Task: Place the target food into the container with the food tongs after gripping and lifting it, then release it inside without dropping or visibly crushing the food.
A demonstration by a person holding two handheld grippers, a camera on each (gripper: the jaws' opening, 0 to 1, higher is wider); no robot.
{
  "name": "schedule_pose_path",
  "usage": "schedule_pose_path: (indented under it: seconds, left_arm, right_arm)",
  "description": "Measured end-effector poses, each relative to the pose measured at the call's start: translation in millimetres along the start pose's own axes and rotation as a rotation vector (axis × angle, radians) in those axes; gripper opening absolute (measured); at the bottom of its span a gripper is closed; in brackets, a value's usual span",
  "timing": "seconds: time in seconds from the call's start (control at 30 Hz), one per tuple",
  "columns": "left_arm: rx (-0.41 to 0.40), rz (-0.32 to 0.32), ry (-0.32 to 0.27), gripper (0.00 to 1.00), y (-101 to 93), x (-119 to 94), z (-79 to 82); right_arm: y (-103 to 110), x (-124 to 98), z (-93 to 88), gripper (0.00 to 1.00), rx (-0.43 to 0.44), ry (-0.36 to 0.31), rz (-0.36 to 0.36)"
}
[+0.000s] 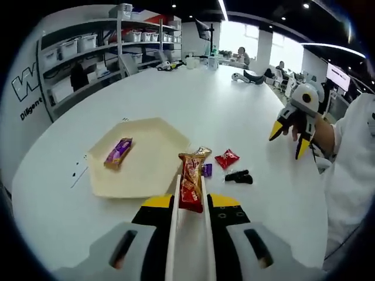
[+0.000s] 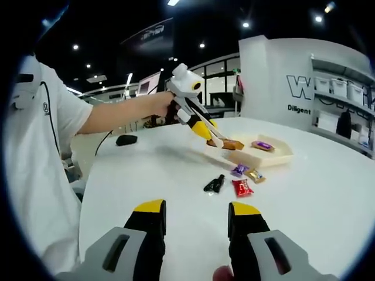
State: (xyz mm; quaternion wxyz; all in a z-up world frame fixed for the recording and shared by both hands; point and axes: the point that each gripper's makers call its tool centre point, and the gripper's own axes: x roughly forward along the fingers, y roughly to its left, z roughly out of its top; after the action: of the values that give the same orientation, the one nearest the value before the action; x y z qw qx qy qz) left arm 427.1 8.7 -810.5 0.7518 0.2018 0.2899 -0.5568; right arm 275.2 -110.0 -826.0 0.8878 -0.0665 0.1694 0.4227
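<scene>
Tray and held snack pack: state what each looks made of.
Tray: looks like matte cream plastic or pulp, judging by its dull, even surface; I can't settle which. Snack pack, pinched in the tongs on the left gripper: glossy printed film, with crinkles and highlights.

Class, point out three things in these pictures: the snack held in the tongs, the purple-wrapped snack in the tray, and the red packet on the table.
Orange-brown snack (image 1: 191, 182), left gripper view: middle of wrapper.
Purple-wrapped snack (image 1: 118, 152), left gripper view: wrapper centre.
Red packet (image 2: 242, 187), right gripper view: centre of packet.
</scene>
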Motion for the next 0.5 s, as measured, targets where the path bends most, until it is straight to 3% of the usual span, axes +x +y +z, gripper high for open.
schedule_pose_path:
  seconds: [0.5]
  left_arm:
    - [0.029,0.013,0.009,0.20,15.5,-1.9,22.3]
  right_arm:
    - [-13.2,-13.8,6.8,0.52,0.017,0.011,-0.089]
